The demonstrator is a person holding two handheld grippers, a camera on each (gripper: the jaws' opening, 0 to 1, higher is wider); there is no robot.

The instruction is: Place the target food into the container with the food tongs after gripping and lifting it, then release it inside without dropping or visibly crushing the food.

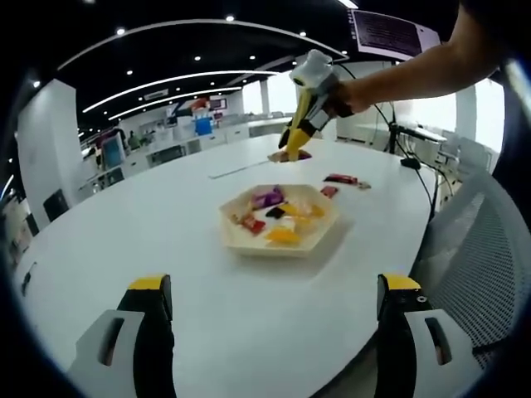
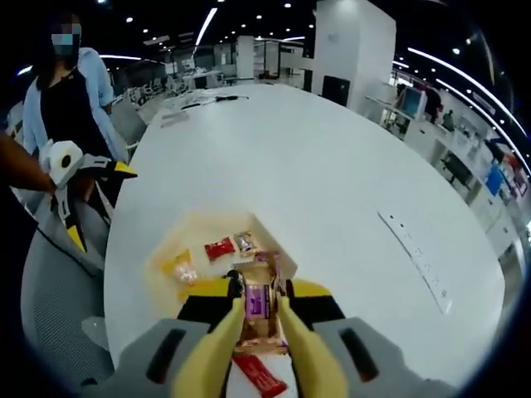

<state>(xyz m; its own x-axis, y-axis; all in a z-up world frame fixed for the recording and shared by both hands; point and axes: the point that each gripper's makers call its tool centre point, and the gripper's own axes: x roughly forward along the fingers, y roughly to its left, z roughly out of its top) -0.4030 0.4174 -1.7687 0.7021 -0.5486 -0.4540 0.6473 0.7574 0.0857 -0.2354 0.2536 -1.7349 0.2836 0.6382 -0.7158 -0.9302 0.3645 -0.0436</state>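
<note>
Gripping a purple-wrapped snack (image 2: pixel 257 300), right tool (image 2: pixel 259 319); label unreadable.

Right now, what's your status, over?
Left hand-held gripper open, empty. Right hand-held gripper shut on yellow food tongs; tongs pinching purple wrapped snack. Beige hexagonal tray of sweets close, nothing between.

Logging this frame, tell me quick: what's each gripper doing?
Left gripper: open, holding nothing.
Right gripper: yellow tongs closed on a purple snack packet.
</note>
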